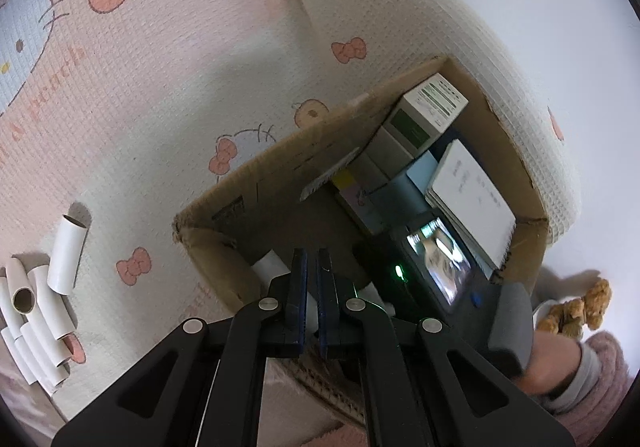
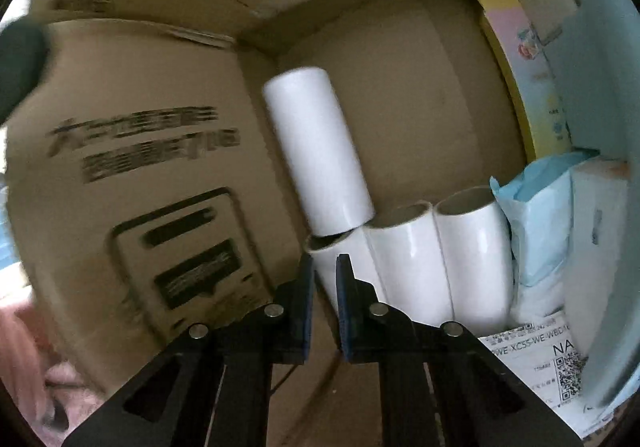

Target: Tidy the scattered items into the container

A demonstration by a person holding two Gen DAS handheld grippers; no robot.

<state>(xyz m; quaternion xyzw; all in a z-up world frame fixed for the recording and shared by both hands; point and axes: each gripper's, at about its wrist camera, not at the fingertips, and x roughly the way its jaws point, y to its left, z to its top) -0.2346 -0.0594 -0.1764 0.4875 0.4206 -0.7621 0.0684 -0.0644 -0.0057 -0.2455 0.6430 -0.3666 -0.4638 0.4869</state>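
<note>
The cardboard box (image 1: 248, 183) stands open on a patterned blanket. Inside it, three white paper tubes (image 2: 404, 259) lie side by side and another white tube (image 2: 316, 151) leans tilted against the box wall. Several more white tubes (image 1: 36, 319) lie scattered on the blanket left of the box, one tube (image 1: 68, 251) apart from the heap. My left gripper (image 1: 312, 259) hovers over the box's near corner, shut, with nothing seen in it. My right gripper (image 2: 324, 261) is inside the box just above the nearest tube, its jaws almost together and empty.
The box also holds a white-green carton (image 1: 428, 107), a white card (image 1: 472, 199), a yellow package (image 2: 520, 67) and a blue packet (image 2: 536, 215). A brown plush toy (image 1: 576, 307) and a person's pink sleeve (image 1: 592, 375) are to the right of the box.
</note>
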